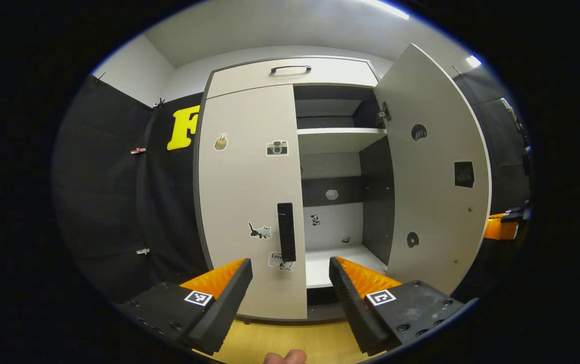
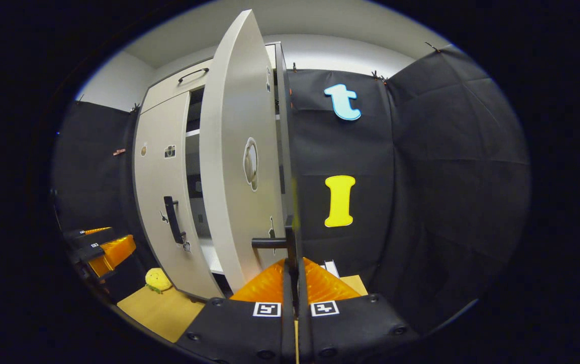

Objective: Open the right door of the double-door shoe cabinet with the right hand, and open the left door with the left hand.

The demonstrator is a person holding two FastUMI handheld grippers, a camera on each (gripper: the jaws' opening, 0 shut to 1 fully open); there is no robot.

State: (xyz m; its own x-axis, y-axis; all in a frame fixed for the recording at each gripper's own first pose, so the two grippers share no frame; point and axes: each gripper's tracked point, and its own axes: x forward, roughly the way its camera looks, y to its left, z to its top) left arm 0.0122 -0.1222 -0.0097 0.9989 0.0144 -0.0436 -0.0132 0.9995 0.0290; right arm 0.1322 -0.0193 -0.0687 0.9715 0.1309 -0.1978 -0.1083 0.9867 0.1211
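One door (image 1: 434,167) open, left tongs (image 1: 290,283) apart

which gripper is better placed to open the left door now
Left. The left gripper is open and faces the closed left door's handle. The right gripper is shut on the open right door's handle.

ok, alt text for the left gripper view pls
The left gripper, open, points at the vertical handle of the shut left door of a shoe cabinet. The right door is swung open, showing shelves inside. The left door carries small stickers.
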